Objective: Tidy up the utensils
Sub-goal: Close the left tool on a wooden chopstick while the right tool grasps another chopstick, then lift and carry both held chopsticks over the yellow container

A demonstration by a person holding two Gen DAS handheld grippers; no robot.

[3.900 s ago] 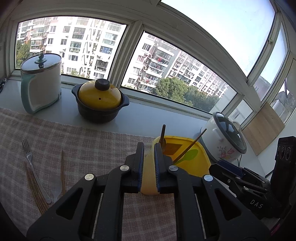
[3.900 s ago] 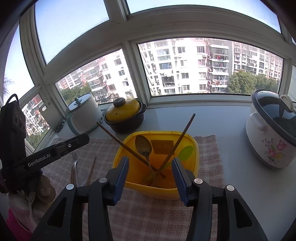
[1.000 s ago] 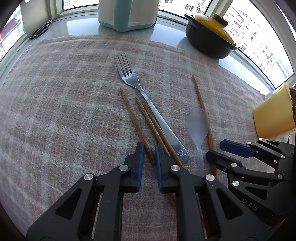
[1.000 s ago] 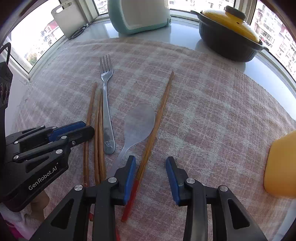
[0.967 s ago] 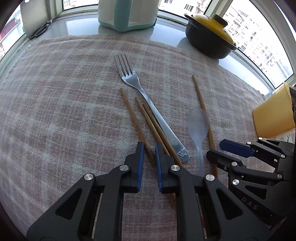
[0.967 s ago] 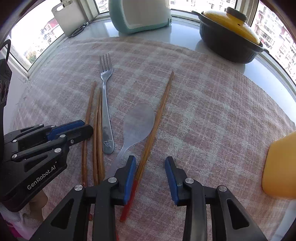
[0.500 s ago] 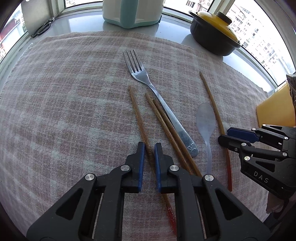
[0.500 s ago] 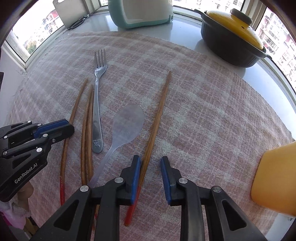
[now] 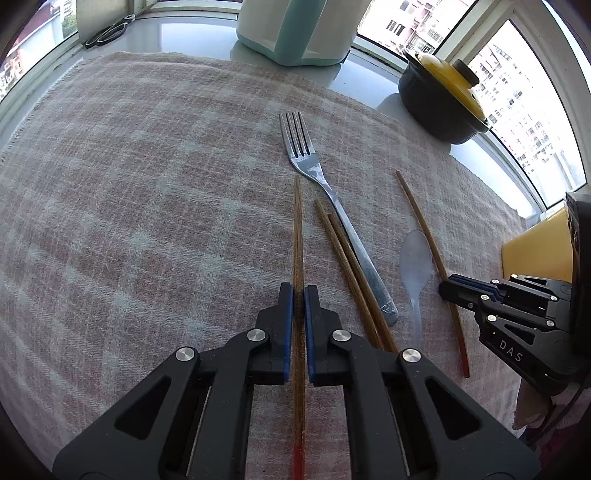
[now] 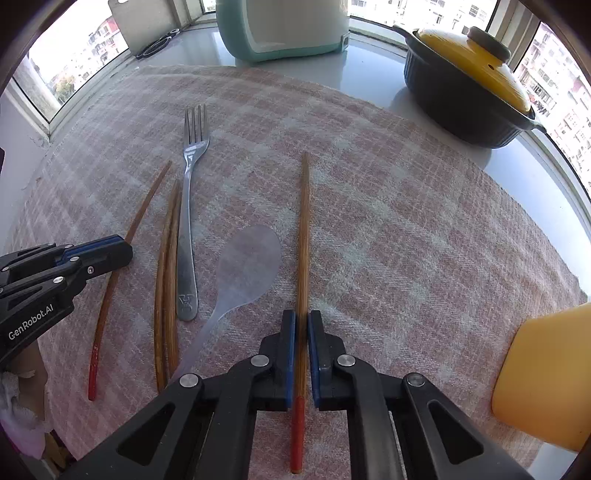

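Several wooden chopsticks, a steel fork (image 9: 332,206) and a clear plastic spoon (image 9: 415,262) lie on a pink checked cloth (image 9: 147,184). My left gripper (image 9: 298,291) is closing its blue pads on the leftmost red-tipped chopstick (image 9: 297,229), which runs straight between them. My right gripper (image 10: 302,321) is closing on the rightmost chopstick (image 10: 304,229), pinching it near its red end. Between the two lie a pair of chopsticks (image 10: 168,266), the fork (image 10: 186,206) and the spoon (image 10: 251,266). Each gripper shows in the other's view: the right gripper (image 9: 448,290), the left gripper (image 10: 125,251).
A yellow tub (image 10: 546,376) stands at the cloth's right edge. Behind the cloth on the sill are a black pot with a yellow lid (image 10: 465,96), a teal and white appliance (image 10: 280,26) and scissors (image 9: 107,33). Windows surround the sill.
My right jaws have come together on the right chopstick. My left gripper has shifted and its chopstick now lies straight between its pads, apart from the pair.
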